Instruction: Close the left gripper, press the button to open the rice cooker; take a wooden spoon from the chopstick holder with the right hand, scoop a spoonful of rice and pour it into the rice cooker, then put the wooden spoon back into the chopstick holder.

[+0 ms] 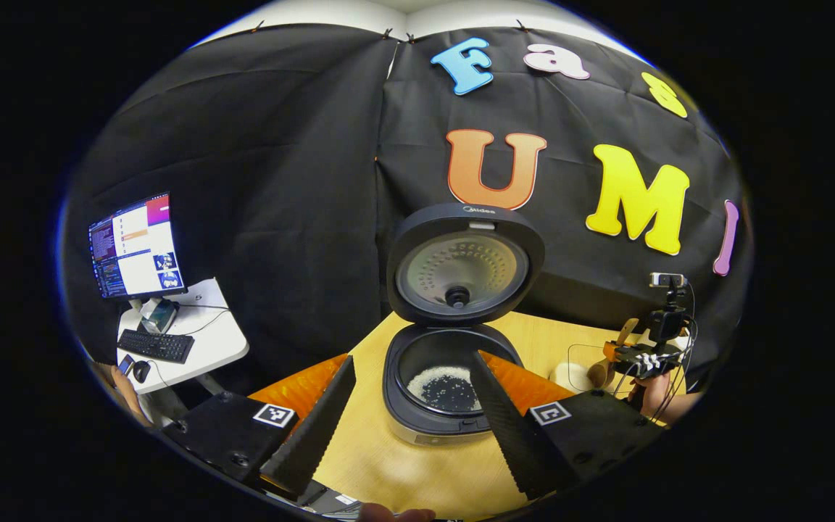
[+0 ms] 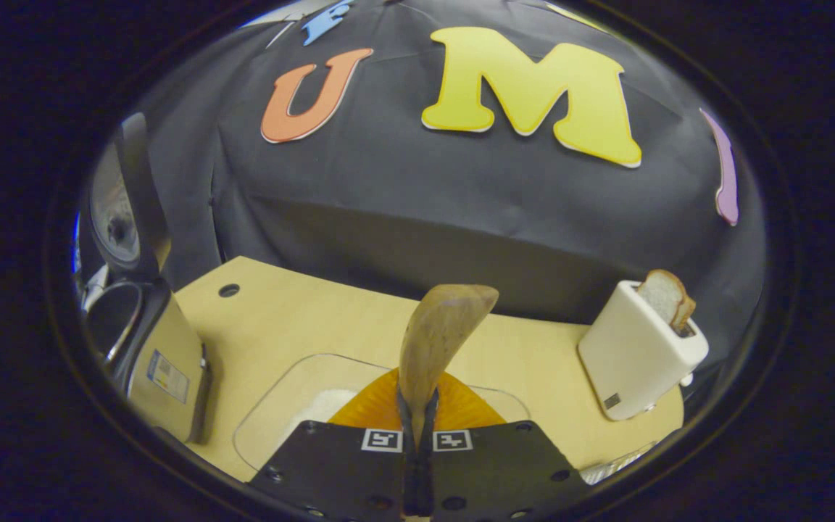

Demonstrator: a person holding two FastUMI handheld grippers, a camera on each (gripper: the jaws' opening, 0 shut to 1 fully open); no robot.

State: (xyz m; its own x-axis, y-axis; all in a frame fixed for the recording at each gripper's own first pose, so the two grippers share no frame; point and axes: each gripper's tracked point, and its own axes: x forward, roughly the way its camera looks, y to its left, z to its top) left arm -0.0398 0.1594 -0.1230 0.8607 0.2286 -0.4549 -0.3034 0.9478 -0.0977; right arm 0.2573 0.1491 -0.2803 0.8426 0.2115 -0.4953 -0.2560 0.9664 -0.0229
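The rice cooker (image 1: 454, 362) stands on the wooden table with its lid (image 1: 464, 264) raised, and white rice lies in its dark inner pot (image 1: 446, 384). My left gripper (image 1: 412, 359) is open in front of it, its fingers spread wide to either side of the pot. My right gripper (image 2: 419, 417) is shut on the handle of the wooden spoon (image 2: 438, 333), whose bowl points up and away. Just below the spoon sits a clear container of rice (image 2: 301, 406). In the left gripper view the right gripper (image 1: 646, 359) and spoon (image 1: 626, 332) are at the far right, held by a hand.
A white toaster (image 2: 635, 355) with a slice of bread stands on the table's right. The cooker's side (image 2: 167, 370) is at the left of the right gripper view. A side desk with a monitor (image 1: 136, 246) and keyboard (image 1: 156, 346) stands to the left.
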